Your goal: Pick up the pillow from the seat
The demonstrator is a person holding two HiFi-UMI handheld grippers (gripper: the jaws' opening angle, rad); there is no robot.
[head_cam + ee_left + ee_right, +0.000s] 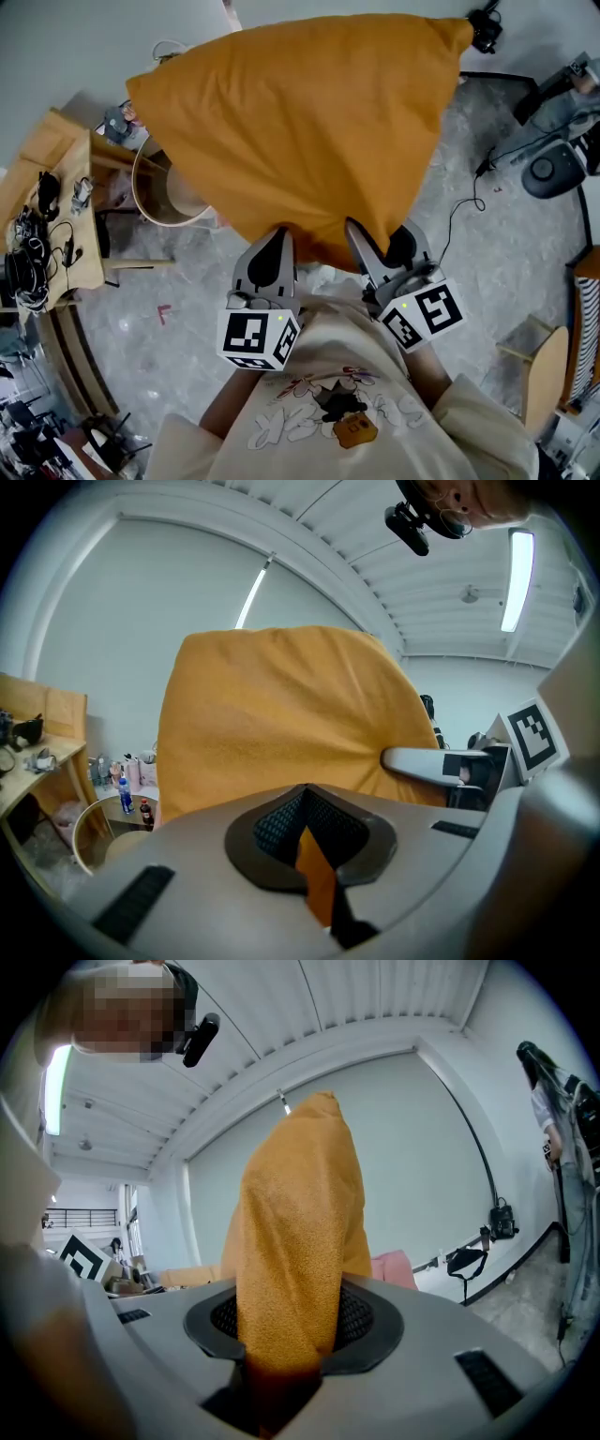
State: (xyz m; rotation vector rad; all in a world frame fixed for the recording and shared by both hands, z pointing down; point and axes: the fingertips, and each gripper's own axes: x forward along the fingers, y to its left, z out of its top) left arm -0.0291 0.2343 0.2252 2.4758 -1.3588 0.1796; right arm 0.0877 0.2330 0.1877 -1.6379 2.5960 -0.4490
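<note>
A big orange pillow (309, 122) hangs in the air in front of the person, lifted well above the floor. My left gripper (278, 242) is shut on the pillow's near lower edge, and orange fabric (314, 869) shows pinched between its dark pads. My right gripper (370, 242) is shut on the same edge a little to the right, with a thick fold of the pillow (291, 1269) rising out of its jaws. In the left gripper view the pillow (281, 724) fills the middle and the right gripper's body (441, 761) shows beside it.
A round wooden-rimmed seat (164, 197) stands under the pillow's left side. A wooden desk (56, 216) with cables and gear is at the left. Cables and a grey machine (553, 169) lie on the floor at the right, with wooden furniture (548, 375) nearby.
</note>
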